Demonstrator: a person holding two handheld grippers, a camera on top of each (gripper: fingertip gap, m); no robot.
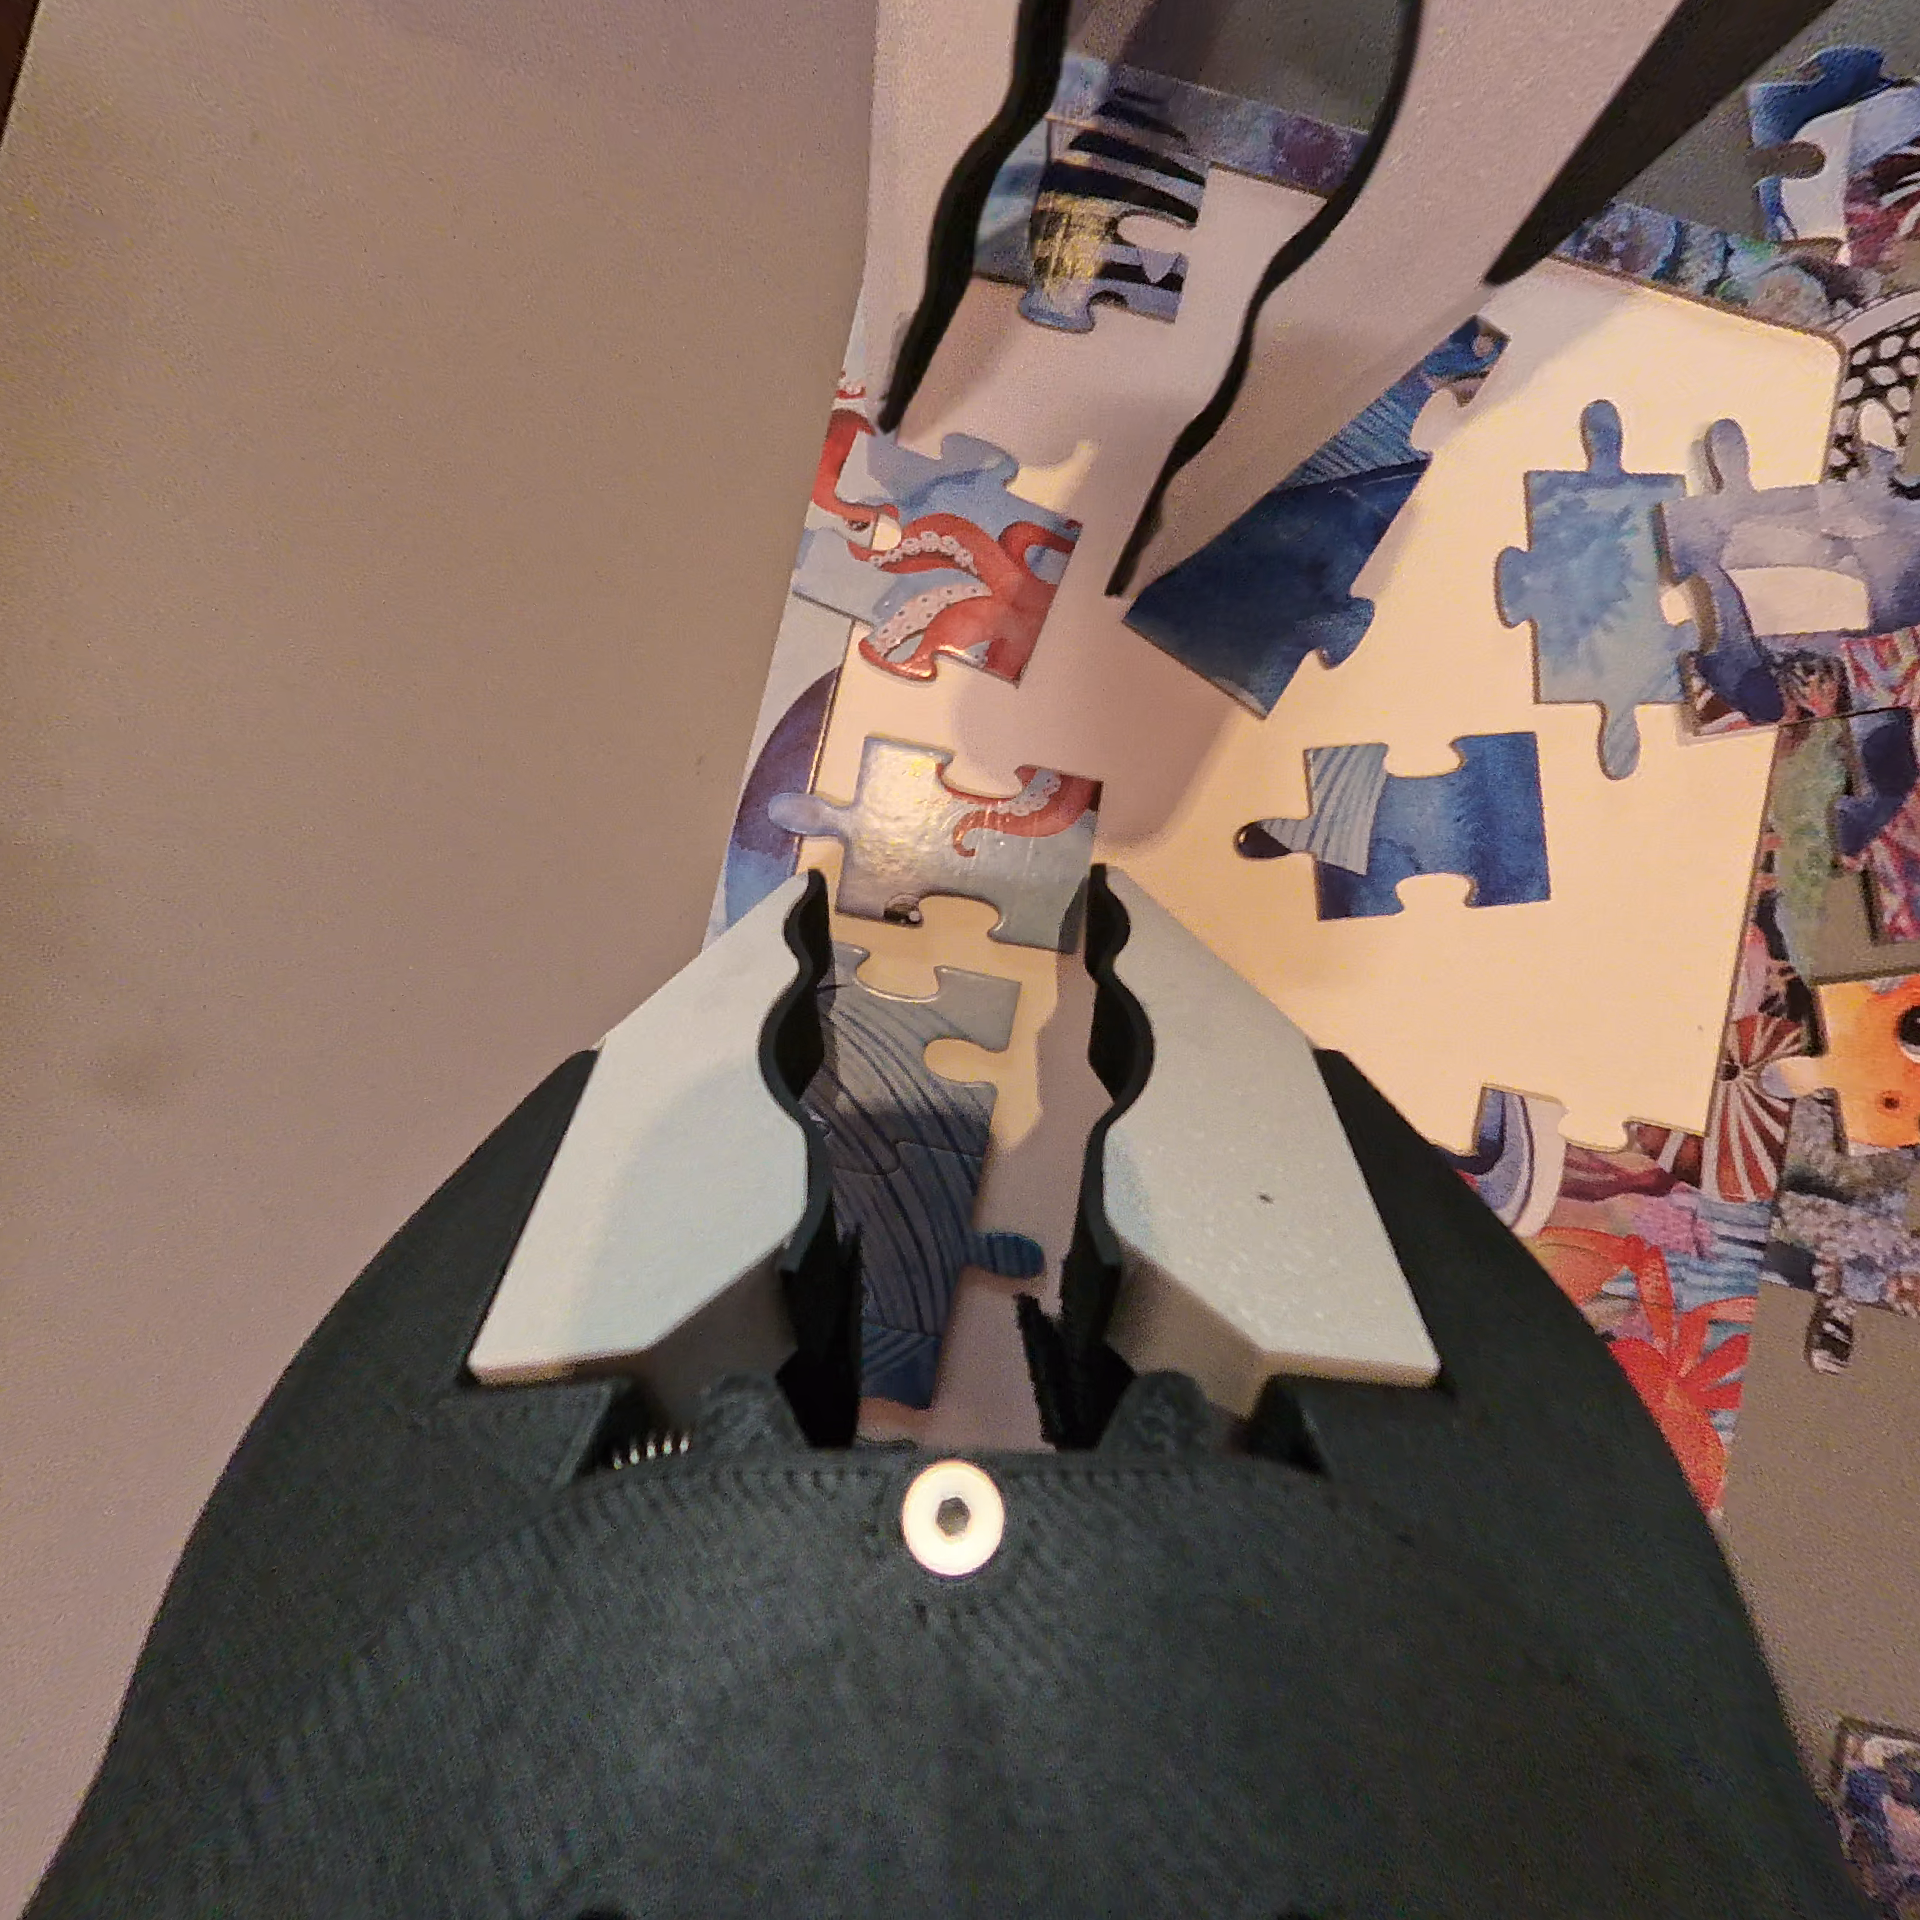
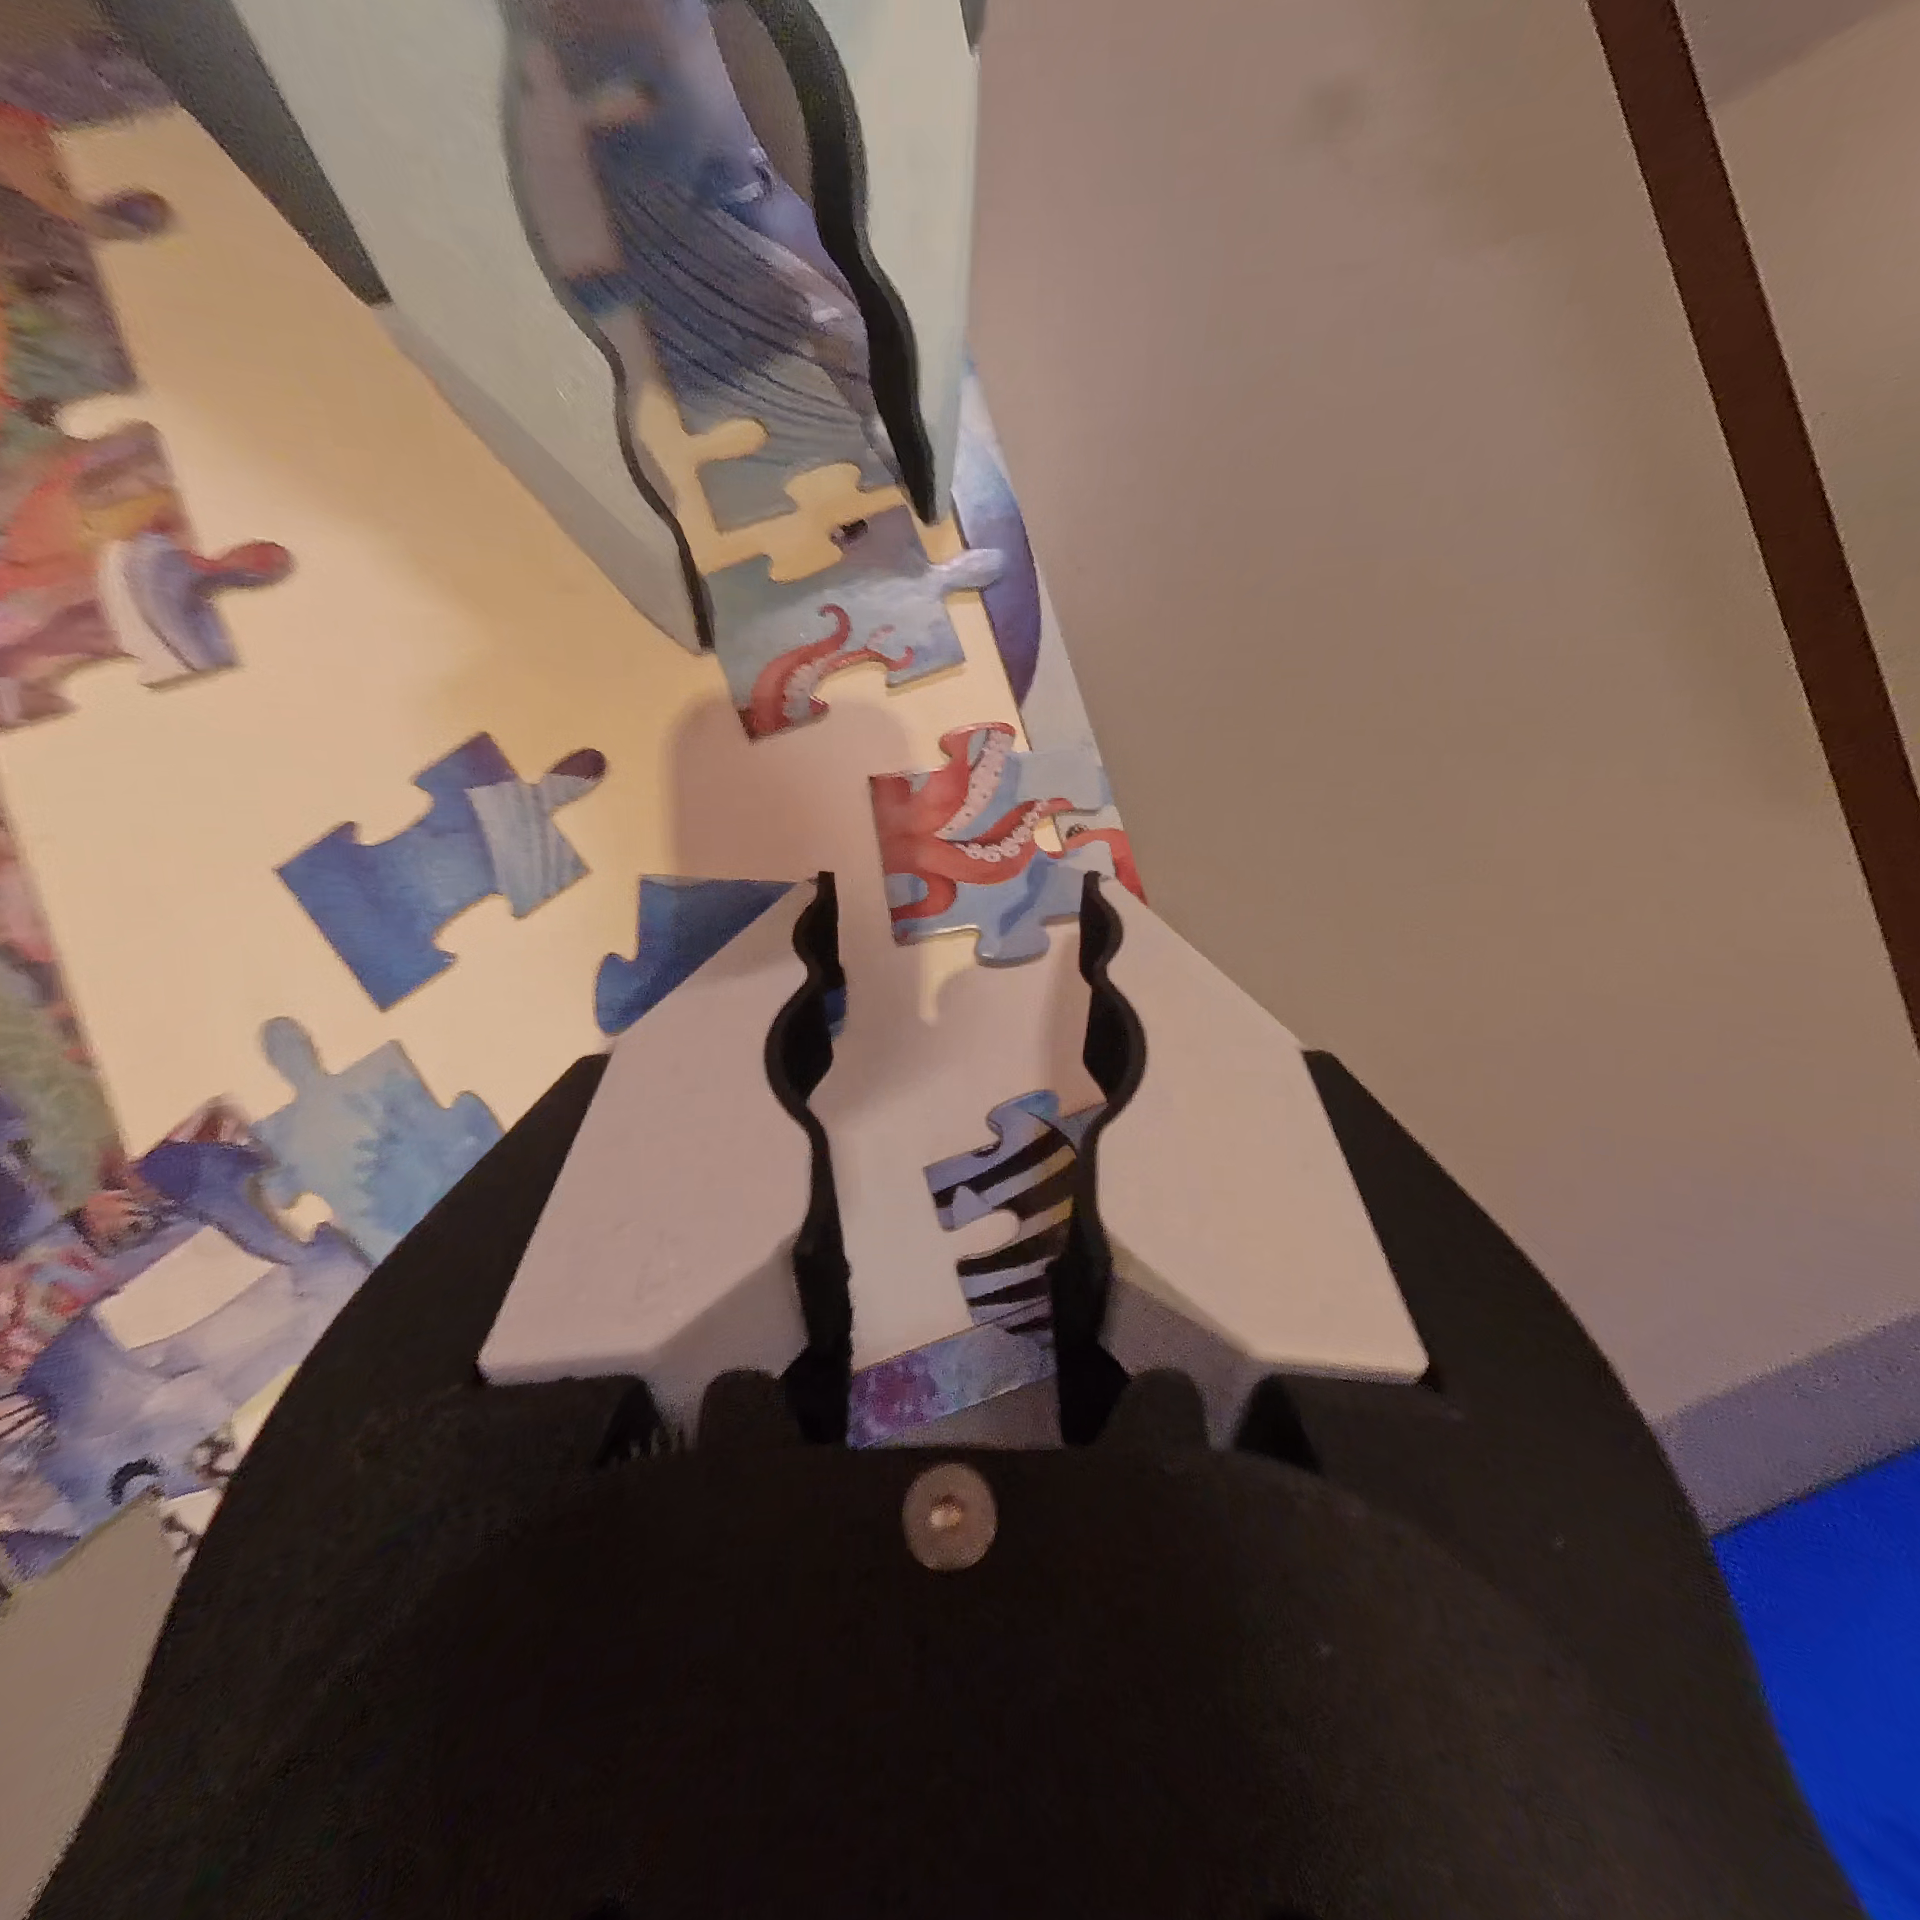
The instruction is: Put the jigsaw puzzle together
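The puzzle tray (image 1: 1351,987) has a cream base and a printed frame. My left gripper (image 1: 956,883) is open just above it. A light blue piece with a red tentacle (image 1: 966,842) lies flat on the base at its fingertips, not gripped. A striped blue piece (image 1: 914,1091) lies under the jaws. My right gripper (image 2: 956,883) is open, with the red octopus piece (image 2: 977,852) flat on the base just beyond its tips. Each gripper shows in the other's view, both open: the right gripper (image 1: 1008,499) and the left gripper (image 2: 810,566).
Loose blue pieces (image 1: 1278,551), (image 1: 1423,821), (image 1: 1590,582) lie on the base. A black-striped piece (image 1: 1101,208) sits at the far frame. Joined colourful pieces (image 1: 1849,1039) fill the right side. Tan table (image 1: 364,623) lies left; a blue surface (image 2: 1829,1610) is off the edge. Across from one pair of fingers to the other is roughly 7 centimeters.
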